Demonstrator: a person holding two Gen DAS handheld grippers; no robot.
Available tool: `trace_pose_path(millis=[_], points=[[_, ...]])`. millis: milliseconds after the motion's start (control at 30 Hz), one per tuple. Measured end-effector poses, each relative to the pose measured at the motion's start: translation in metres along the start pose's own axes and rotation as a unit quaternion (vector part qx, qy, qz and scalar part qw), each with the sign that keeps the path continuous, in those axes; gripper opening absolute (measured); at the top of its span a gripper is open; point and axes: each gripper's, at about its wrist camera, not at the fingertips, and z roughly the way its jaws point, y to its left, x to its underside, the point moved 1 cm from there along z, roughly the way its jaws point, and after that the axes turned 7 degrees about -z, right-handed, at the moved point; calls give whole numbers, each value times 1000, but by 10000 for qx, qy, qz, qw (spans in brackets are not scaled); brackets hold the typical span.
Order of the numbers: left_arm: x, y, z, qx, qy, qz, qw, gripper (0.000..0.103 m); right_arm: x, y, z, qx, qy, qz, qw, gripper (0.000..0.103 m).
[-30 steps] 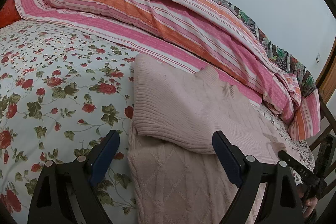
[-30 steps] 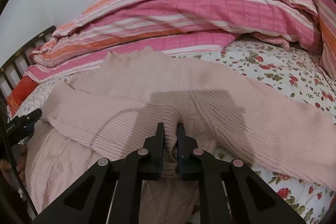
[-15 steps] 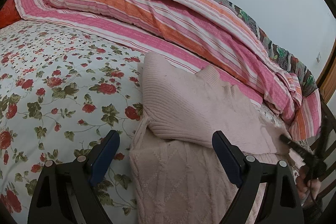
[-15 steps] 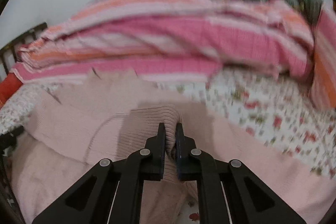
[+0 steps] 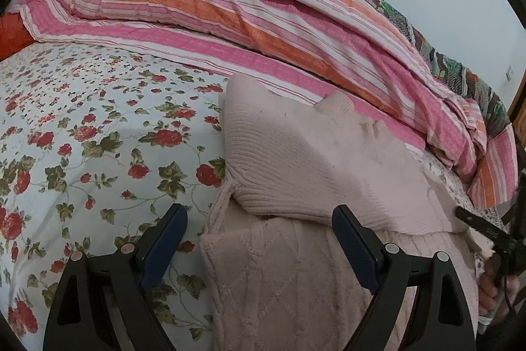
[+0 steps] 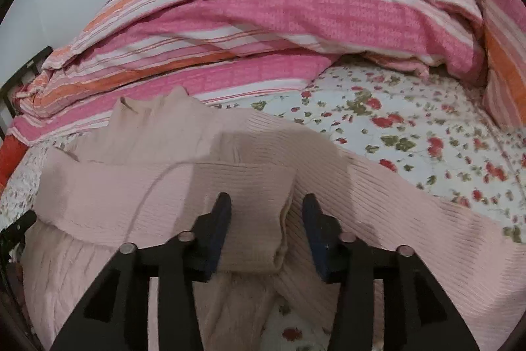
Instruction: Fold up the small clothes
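Pale pink ribbed-knit sweater part-folded on a floral bed sheet, both tongs unloaded.

Left wrist view: the left gripper stands wide and empty, its jaws straddling the sweater's near left corner, where a folded sleeve lies across the cable-knit body; closing here would likely pinch both layers and drag the fold askew. Right wrist view: the right gripper is opening, the cuff of the folded sleeve lying loose between its pads; springy knit may let this sleeve slide back, and a careless withdrawal could snag it.
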Motion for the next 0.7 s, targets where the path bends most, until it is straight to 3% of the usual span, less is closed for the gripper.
trace_pose_path(millis=[100, 167, 233, 467, 567, 700], points=[[0, -1, 0, -32, 13, 19, 10000, 89, 6, -5, -35, 156, -227, -139, 9995, 55], [0, -1, 0, -30, 9, 17, 10000, 89, 15, -17, -61, 203, -428, -99, 9988, 73], [0, -1, 1, -33, 11, 20, 10000, 89, 29, -37, -90, 263, -647, 65, 9975, 78], [2, -2, -1, -123, -1, 54, 9999, 89, 108, -130, -152, 785, -566, 864, 9916, 79], [3, -2, -2, -126, 4, 56, 9999, 89, 147, -161, -161, 640, -474, 1320, 9880, 79], [3, -2, -2, -156, 9, 78, 9998, 89, 184, -199, -162, 617, -592, 2114, 9736, 79]])
